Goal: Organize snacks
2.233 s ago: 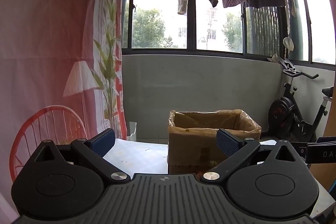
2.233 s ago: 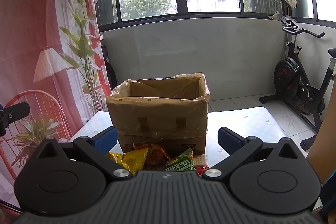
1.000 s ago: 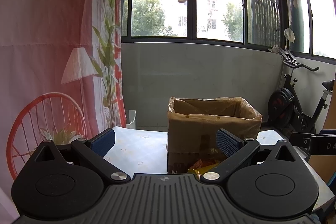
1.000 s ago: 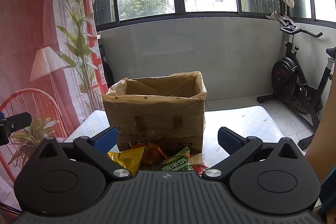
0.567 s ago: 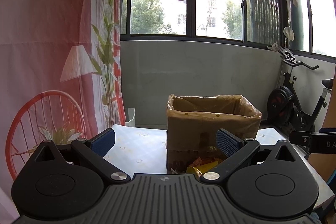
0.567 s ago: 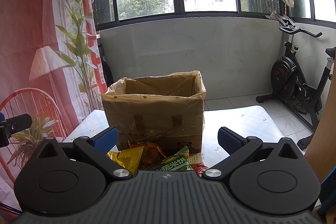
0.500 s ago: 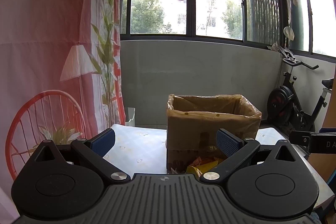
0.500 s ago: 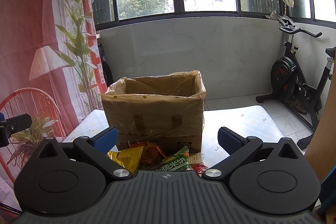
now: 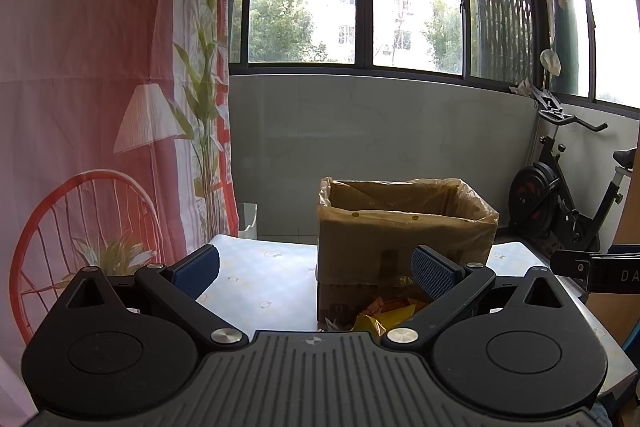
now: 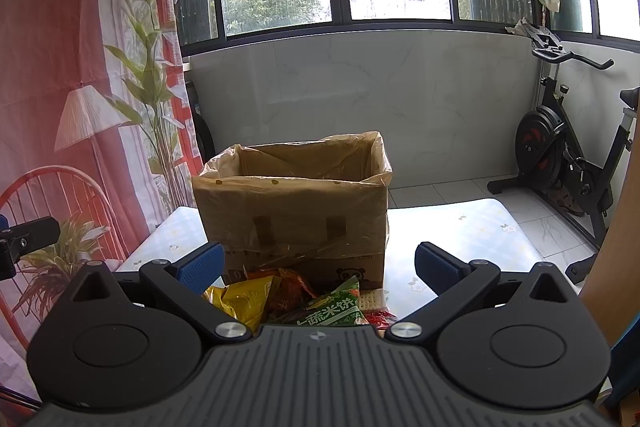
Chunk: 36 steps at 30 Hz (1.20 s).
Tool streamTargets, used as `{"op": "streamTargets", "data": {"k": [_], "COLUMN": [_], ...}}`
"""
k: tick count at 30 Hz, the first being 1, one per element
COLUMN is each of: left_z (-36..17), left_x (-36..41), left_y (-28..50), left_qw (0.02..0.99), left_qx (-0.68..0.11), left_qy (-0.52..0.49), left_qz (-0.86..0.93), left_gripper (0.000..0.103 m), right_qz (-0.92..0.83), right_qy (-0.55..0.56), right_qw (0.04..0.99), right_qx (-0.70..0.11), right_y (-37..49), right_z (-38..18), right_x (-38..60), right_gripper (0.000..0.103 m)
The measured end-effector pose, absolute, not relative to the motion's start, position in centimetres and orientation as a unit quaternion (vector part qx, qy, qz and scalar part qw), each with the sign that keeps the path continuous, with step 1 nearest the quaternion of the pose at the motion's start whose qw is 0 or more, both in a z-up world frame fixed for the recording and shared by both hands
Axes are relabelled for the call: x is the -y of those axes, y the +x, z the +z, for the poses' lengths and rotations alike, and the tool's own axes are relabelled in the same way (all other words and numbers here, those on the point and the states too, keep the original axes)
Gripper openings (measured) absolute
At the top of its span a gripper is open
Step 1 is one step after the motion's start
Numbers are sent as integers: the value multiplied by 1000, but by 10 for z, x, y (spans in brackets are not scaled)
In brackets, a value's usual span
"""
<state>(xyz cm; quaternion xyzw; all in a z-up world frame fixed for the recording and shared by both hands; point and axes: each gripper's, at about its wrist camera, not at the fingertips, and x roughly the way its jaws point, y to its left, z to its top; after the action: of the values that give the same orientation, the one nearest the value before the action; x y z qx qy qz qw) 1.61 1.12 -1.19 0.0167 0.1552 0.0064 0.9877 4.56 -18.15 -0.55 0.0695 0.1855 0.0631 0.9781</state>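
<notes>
Little has shifted: both grippers, left (image 9: 316, 269) and right (image 10: 318, 265), hover wide open, empty; snacks (image 10: 288, 299) remain unsorted before the box (image 10: 294, 211).

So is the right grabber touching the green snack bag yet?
Apart. In the right wrist view, the right gripper is wide open and empty, both blue pads spread well clear of the green snack bag lying before the cardboard box.

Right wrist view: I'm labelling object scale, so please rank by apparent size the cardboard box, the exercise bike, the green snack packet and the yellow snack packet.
1. cardboard box
2. exercise bike, though it stands farther away, so its true size is understated
3. and 4. green snack packet and yellow snack packet: both partly hidden by the tongs, too alike to rank
</notes>
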Motion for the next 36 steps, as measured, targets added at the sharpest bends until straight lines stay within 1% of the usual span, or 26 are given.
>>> {"op": "streamTargets", "data": {"k": [9, 15, 19, 22, 25, 31, 36], "left_z": [-17, -31, -50, -69, -83, -101, -120], "left_x": [-12, -18, -21, -25, -33, -42, -42], "left_y": [19, 34, 48, 60, 71, 88, 104], "left_qw": [988, 988, 985, 981, 979, 977, 972], "left_qx": [-153, -153, -169, -188, -202, -205, -227], "left_qy": [15, 9, 5, 2, -9, -13, -7], "left_qz": [11, 35, 37, 40, 39, 53, 55], "left_gripper": [103, 103, 103, 103, 103, 103, 103], "right_qz": [62, 53, 59, 62, 56, 58, 64], "right_qy": [86, 93, 95, 97, 95, 88, 44], "right_qw": [979, 990, 991, 990, 987, 981, 977], "right_qx": [-174, -96, -76, -84, -113, -160, -197], "right_y": [47, 49, 60, 70, 85, 110, 128], "right_z": [-12, -31, -50, -70, -91, -121, -143], "right_x": [186, 189, 187, 185, 183, 190, 191], "right_gripper": [103, 103, 103, 103, 103, 102, 98]}}
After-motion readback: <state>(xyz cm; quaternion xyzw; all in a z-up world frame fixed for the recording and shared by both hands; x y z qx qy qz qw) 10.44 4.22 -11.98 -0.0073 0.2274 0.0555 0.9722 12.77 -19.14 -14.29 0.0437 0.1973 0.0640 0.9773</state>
